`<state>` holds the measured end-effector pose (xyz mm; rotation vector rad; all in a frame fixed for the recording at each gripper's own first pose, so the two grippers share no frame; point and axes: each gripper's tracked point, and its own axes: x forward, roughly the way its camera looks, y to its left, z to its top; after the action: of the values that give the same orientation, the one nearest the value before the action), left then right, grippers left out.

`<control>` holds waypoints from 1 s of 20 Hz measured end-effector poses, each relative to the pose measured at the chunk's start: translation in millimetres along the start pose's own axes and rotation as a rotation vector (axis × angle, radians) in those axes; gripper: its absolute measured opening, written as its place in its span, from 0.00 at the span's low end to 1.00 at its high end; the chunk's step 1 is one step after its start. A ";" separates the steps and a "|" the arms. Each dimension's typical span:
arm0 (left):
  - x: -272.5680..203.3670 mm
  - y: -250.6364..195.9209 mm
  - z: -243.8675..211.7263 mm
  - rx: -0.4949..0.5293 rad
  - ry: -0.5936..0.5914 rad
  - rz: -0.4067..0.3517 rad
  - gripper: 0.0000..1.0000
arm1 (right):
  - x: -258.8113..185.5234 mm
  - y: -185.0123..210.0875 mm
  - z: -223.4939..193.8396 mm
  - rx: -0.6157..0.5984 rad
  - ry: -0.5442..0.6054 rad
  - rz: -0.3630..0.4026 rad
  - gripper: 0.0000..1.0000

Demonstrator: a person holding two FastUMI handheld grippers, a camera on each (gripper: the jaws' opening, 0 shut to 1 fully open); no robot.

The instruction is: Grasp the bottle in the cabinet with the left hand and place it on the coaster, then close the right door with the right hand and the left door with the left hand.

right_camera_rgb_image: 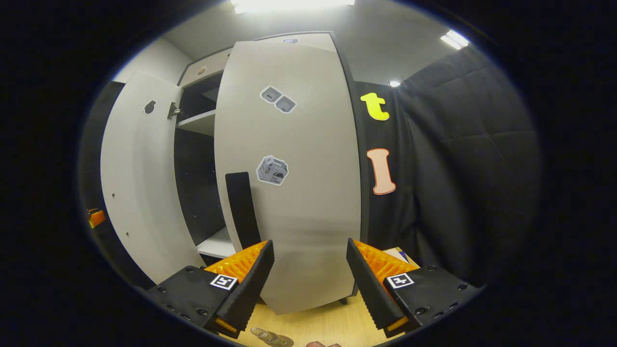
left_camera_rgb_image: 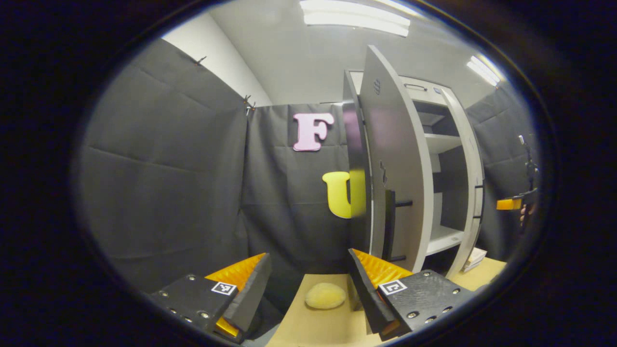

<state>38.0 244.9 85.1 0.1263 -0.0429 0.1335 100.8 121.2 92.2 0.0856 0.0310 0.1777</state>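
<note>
**Inspector:** Starting with your left gripper (left_camera_rgb_image: 308, 284): its jaws stand spread apart with nothing between them. It hangs above the wooden table (left_camera_rgb_image: 328, 327), and the pale round coaster (left_camera_rgb_image: 325, 295) lies on that table in the gap ahead of the fingers.

**Operator:** And the cabinet?

**Inspector:** In the left gripper view, your cabinet (left_camera_rgb_image: 434, 159) stands to the right with both doors swung out. The left door (left_camera_rgb_image: 395, 168) is nearest you, its dark handle (left_camera_rgb_image: 389, 224) facing you. The shelves (left_camera_rgb_image: 442, 238) that I can see carry no bottle; I cannot locate the bottle from either view, and part of the interior is hidden behind the doors.

**Operator:** My right side?

**Inspector:** Your right gripper (right_camera_rgb_image: 311, 282) is also spread wide, holding nothing. It faces the right door (right_camera_rgb_image: 294, 168) at close range, fingers just short of the panel, apparently not touching, though the angle is poor. That door's dark handle (right_camera_rgb_image: 242, 209) sits just above your left finger (right_camera_rgb_image: 250, 284). The door stands partly open, with the dark interior visible beside it.
</note>
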 end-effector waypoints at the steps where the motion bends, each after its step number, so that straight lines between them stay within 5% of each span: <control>1: 8.4 -3.0 3.6 0.003 -0.009 -0.024 0.89 | -4.4 -1.9 -2.3 0.002 -0.001 -0.011 0.96; 10: 72.0 -24.2 2.4 -0.042 -0.011 -0.174 0.90 | -43.6 -34.8 -26.7 0.045 0.028 -0.151 0.96; 20: 84.1 -46.0 -0.2 -0.012 0.010 -0.203 0.90 | -64.8 -63.4 -34.3 0.065 0.028 -0.198 0.96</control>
<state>127.5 210.6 83.5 0.1169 -0.0208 -0.0685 46.9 50.3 54.0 0.1445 0.0733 -0.0205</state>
